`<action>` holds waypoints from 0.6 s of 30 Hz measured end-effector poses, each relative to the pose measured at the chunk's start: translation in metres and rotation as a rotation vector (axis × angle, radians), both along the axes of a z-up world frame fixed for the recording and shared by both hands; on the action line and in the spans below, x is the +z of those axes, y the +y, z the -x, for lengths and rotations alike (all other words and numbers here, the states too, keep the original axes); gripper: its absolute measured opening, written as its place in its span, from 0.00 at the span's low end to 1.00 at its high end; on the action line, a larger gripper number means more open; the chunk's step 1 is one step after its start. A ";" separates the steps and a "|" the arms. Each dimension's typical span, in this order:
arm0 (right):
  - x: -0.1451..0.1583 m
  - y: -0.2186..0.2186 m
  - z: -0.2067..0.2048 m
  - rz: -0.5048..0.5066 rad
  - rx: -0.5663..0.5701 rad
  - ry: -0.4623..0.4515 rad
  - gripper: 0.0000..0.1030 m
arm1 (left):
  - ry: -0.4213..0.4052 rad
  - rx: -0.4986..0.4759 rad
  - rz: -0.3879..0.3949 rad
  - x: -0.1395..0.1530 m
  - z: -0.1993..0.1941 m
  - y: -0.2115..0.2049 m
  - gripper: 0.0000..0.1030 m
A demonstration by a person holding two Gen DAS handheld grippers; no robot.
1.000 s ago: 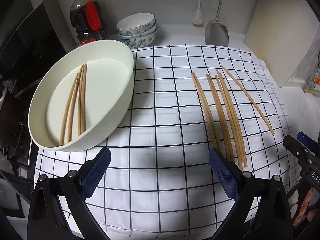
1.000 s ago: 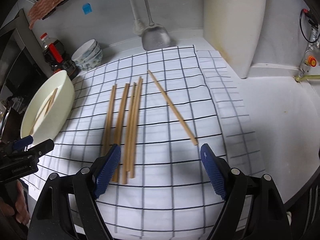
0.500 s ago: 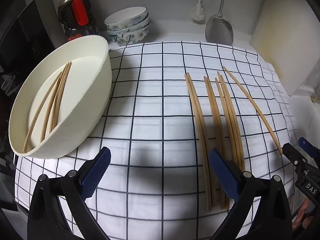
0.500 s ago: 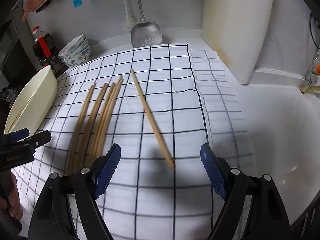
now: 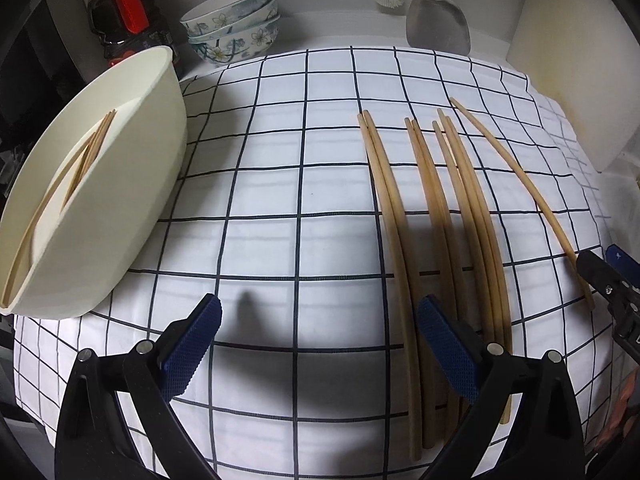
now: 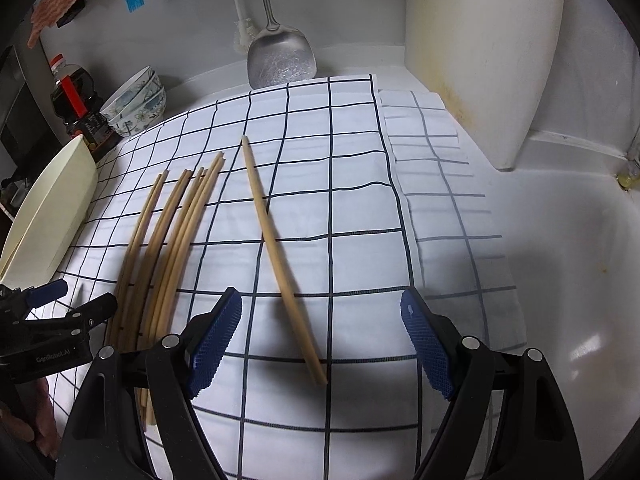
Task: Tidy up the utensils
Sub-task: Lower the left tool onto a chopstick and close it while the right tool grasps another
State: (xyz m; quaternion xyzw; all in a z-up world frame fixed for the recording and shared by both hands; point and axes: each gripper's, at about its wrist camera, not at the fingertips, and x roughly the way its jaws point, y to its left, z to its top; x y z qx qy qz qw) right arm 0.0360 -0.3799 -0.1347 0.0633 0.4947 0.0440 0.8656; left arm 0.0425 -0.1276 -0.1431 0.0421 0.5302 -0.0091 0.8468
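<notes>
Both tools gape, grasping nothing: left tool [image 5: 318, 344] reads "GenRobot.AI"; right tool [image 6: 322, 334] straddles a lone chopstick [image 6: 276, 252]. Grouped chopsticks [image 5: 444, 240] lie right of the cream bowl [image 5: 132, 184], which holds more.

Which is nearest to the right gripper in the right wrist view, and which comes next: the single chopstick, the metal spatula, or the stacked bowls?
1. The single chopstick: lies on the cloth; its near end sits between the open fingers of the right gripper.
2. The stacked bowls: far left, at the wall.
3. The metal spatula: far centre, against the wall. It and the bowls are close to call.
</notes>
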 end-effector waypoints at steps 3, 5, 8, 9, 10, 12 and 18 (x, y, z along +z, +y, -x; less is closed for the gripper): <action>-0.002 0.000 -0.003 -0.001 0.000 0.001 0.76 | -0.008 0.002 0.008 -0.001 0.000 0.001 0.95; -0.003 0.000 -0.004 -0.001 0.002 0.001 0.76 | -0.012 0.002 0.008 -0.001 0.000 0.002 0.95; -0.003 0.000 -0.006 -0.004 -0.002 0.000 0.76 | -0.015 0.007 0.013 -0.001 0.000 0.004 0.95; -0.004 0.000 -0.007 -0.004 -0.003 0.002 0.76 | -0.014 0.008 0.017 -0.001 0.000 0.004 0.95; -0.004 0.000 -0.008 -0.003 -0.003 0.002 0.76 | -0.013 0.009 0.019 -0.001 0.000 0.006 0.95; -0.005 0.000 -0.010 -0.003 -0.002 0.003 0.76 | -0.014 0.007 0.020 0.000 0.000 0.007 0.95; -0.005 0.001 -0.011 -0.001 0.000 0.003 0.76 | 0.007 0.004 -0.013 -0.004 -0.001 0.011 0.95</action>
